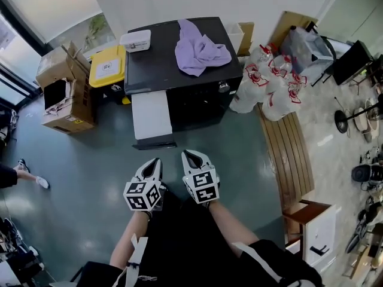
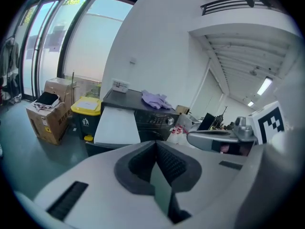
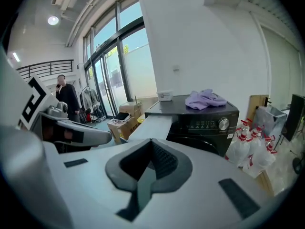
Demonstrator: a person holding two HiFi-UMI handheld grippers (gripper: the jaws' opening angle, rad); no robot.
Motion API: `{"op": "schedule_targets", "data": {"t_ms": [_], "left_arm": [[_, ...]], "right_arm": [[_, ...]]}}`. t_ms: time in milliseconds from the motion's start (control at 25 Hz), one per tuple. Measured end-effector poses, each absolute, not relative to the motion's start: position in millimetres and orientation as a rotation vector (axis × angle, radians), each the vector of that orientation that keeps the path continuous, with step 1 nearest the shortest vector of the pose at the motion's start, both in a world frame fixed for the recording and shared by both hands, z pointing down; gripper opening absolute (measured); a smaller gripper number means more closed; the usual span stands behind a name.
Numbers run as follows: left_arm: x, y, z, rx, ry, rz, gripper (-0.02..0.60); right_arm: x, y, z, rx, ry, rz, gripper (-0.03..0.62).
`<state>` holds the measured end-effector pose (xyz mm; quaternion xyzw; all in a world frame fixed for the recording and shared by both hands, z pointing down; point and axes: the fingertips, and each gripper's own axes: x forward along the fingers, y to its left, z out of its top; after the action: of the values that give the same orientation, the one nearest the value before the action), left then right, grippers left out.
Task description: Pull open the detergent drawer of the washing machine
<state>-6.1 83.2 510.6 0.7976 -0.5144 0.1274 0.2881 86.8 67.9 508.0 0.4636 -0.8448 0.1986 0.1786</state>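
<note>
L fingers: my left gripper (image 1: 154, 162) is clenched, nothing in it, held close to my body.
R fingers: right gripper (image 1: 192, 155) clenched too, empty.
Washer: washing machine (image 1: 164, 64) ahead on the floor, well apart from both; purple cloth (image 1: 200, 49) on top.
Drawer: prob the white panel (image 1: 151, 113) jutting at front left; can't tell if that's it or if it's already out.
Risk: fingers shut on approach = I bump the front, no grip. Could pull the wrong part. Jugs (image 1: 269, 85) beside the washer could get knocked.
</note>
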Motion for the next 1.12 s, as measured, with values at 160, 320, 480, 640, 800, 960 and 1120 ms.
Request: {"op": "schedule_targets", "data": {"t_ms": [160,320,480,640,800,960,1120], "left_arm": [[3.2,71.9,475.6,2.204,-1.331,0.266,0.021],[-4.5,55.1,437.1,2.278,-1.333,0.216,0.021],[-34.4,38.5,397.6,2.345,-1.408,0.183,0.021],[-62.0,29.6,353.2,2.423,-1.482,0.106,0.021],[-78.7,25.1,307.2,2.508,-1.555,0.043,0.021],[-86.9,30.3,269.6,2.584,-1.587,-0.026,0.021],[-93.5,32.4,230.3,2.626,-1.598,-0.117,0.021]], "right_arm": [[89.4,58.8,481.2,1.355,-2.401,0.520,0.009],[81.8,46.5,453.5,1.400,-2.406,0.471,0.008],[62.2,34.3,429.6,1.428,-2.418,0.422,0.009],[39.4,26.2,393.9,1.432,-2.442,0.319,0.009],[24.5,19.3,346.0,1.464,-2.496,0.231,0.009],[21.5,18.3,307.6,1.519,-2.530,0.175,0.009],[25.1,18.6,269.0,1.572,-2.559,0.107,0.008]]}}
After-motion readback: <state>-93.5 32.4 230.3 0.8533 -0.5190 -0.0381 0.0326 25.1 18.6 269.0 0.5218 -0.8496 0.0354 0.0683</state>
